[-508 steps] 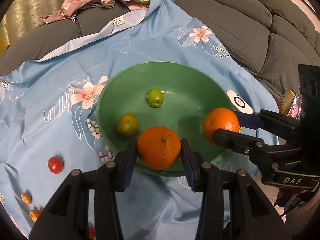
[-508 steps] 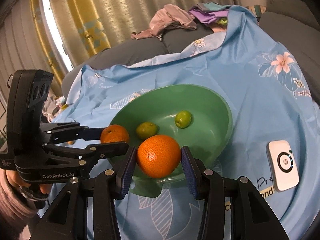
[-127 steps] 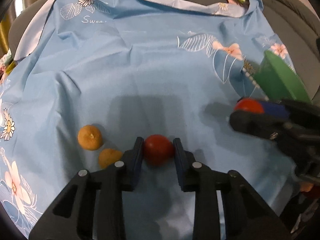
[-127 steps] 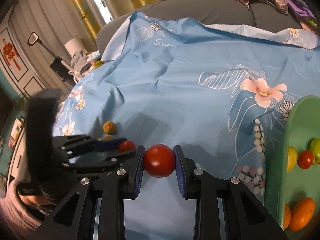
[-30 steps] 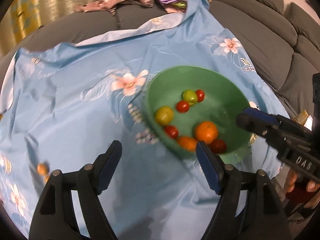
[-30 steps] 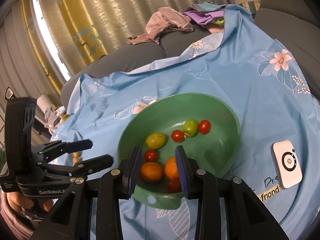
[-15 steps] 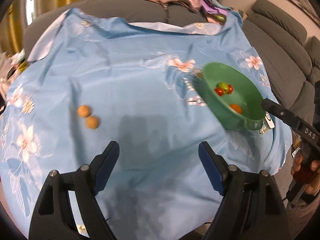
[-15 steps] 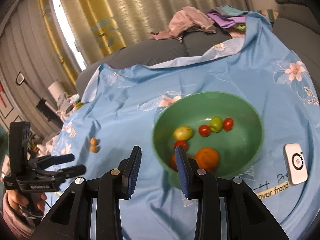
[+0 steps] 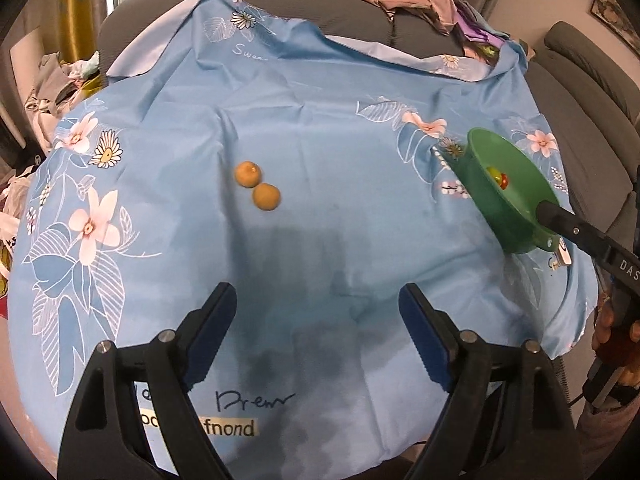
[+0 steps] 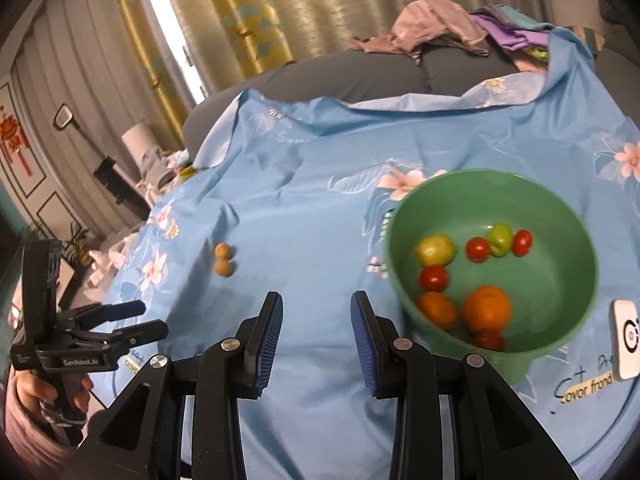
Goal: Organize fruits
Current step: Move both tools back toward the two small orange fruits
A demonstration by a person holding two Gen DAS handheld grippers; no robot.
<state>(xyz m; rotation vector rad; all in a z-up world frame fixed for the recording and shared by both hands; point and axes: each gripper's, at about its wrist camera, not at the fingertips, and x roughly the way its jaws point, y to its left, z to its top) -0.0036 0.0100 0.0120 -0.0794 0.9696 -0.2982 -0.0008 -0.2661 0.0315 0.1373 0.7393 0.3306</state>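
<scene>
Two small round tan-yellow fruits [image 9: 256, 185] lie touching on the light-blue floral cloth [image 9: 320, 120] over the table, left of centre & well apart from the round green plastic bowl [image 10: 560, 216] w/ oranges, red tomatoes & green fruits at right. Left gripper [image 9: 316, 332]: jaws wide, opening, empty. Right gripper [image 10: 316, 334]: jaws narrow, nothing between.
</scene>
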